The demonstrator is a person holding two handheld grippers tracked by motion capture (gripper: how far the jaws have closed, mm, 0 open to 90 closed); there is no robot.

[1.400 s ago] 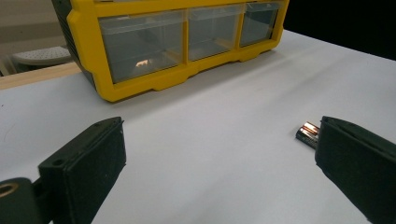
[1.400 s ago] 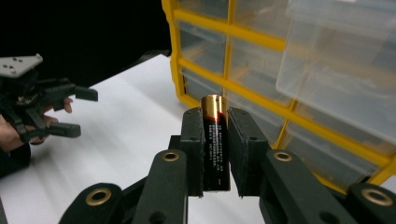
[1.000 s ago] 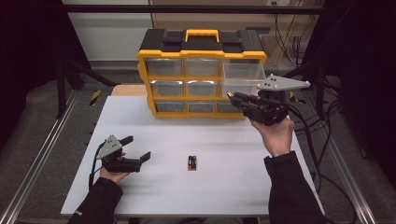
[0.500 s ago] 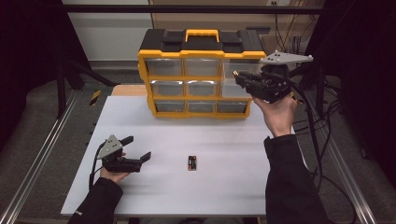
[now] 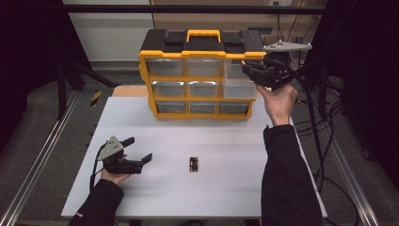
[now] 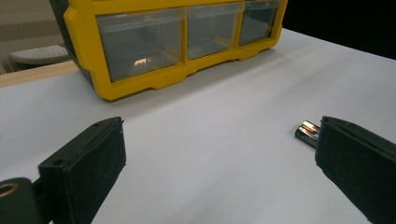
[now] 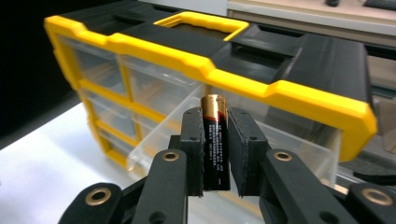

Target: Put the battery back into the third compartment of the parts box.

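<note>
Right gripper (image 7: 215, 140) is clamped on a single battery (image 7: 215, 144), held upright between the pads, copper end up. It sits at the top-right drawer (image 5: 239, 80) of the yellow-and-black drawer organizer (image 5: 202, 70); that clear drawer is pulled out, battery just above its open front. Left gripper (image 5: 136, 150) rests on the white table (image 5: 235, 155), jaws wide apart, nothing between them. Two more batteries (image 5: 194, 164) lie on the table just right of it, near its right jaw in the left gripper view.
</note>
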